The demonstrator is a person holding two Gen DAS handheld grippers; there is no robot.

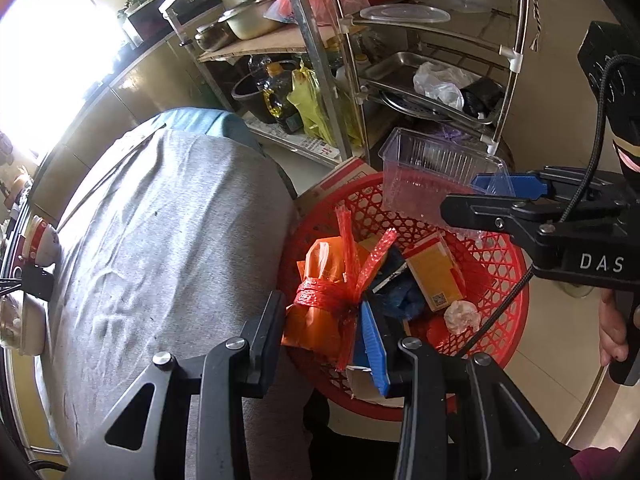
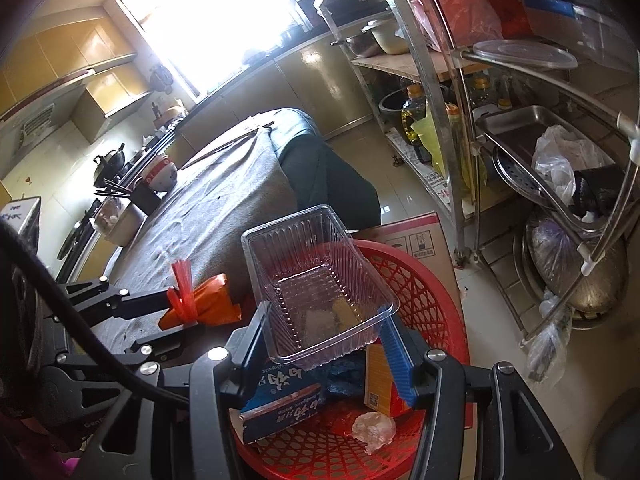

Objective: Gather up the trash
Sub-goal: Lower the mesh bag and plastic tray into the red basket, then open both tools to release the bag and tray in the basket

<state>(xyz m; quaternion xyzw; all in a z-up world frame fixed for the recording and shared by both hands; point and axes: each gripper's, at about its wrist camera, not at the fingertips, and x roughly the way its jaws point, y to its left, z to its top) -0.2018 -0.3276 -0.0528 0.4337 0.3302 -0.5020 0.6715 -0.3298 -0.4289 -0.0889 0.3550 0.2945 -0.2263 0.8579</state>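
Right wrist: red basket (image 2: 420,280) holds cartons, crumpled wrap; clear tray (image 2: 316,280) above.

An orange bag (image 1: 320,280) bound with red netting (image 1: 328,296) is held upright at the near left rim of a red lattice basket (image 1: 500,256). A clear ribbed plastic tray (image 2: 320,280) is held tilted above the basket.

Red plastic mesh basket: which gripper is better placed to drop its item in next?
Right. The right gripper holds the clear plastic tray directly above the red plastic mesh basket; the left gripper holds the orange tied bag at the rim.
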